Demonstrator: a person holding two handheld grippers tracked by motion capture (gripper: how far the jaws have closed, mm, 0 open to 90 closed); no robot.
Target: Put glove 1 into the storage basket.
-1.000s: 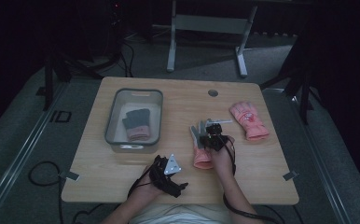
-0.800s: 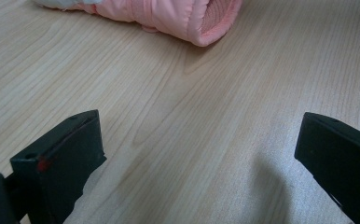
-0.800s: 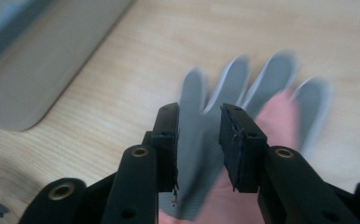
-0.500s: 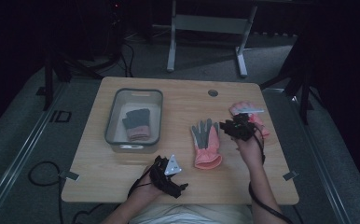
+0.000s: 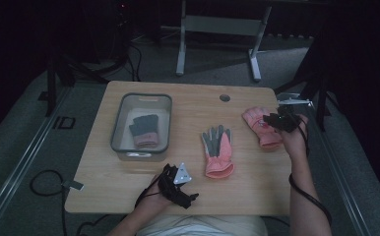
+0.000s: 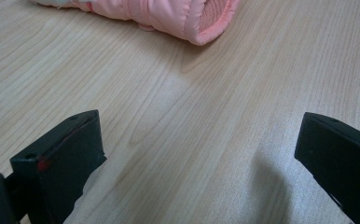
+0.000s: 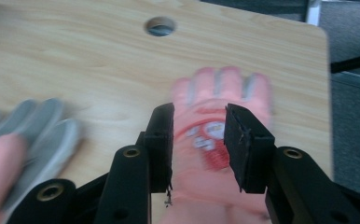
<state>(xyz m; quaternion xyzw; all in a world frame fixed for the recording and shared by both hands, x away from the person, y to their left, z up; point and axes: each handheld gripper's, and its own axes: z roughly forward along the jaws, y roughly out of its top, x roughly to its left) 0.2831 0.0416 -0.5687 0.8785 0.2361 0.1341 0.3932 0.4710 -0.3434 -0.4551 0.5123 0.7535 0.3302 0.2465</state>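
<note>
**Glove sorting at wooden table: 2 grippers, 3 gloves, 1 bin**

Right gripper (image 5: 276,120): hovering at right of the high view, over the pink glove with the printed back (image 5: 261,129). Jaws partly apart, just having been opening, gripping nothing. In the right gripper view, pointing down at that same glove (image 7: 215,140), its patch showing in the gap between the 2 black jaws, fingertips aiming toward the top of the frame; picture blurring.

Left gripper (image 5: 180,189): resting low at bottom centre of the high view, close to the near table edge. Jaws standing wide apart, holding nothing, bare wood lying between them in the left gripper view.

Grey-fingered pink glove (image 5: 217,151): lying flat at centre of the high view, fingers pointing toward the top of the frame, cuff toward the bottom. Cuff showing at top of the left gripper view (image 6: 169,14); grey fingers blurring at lower left of the right gripper view (image 7: 33,135).

Grey bin (image 5: 121,123): sitting at left of centre in the high view, well apart from both loose gloves.

Dark grey glove (image 5: 144,130): lying inside the bin, pink cuff toward the bottom of the frame.

Table (image 5: 188,103): light wood, round cable hole (image 5: 224,98) sitting near the far edge.
</note>
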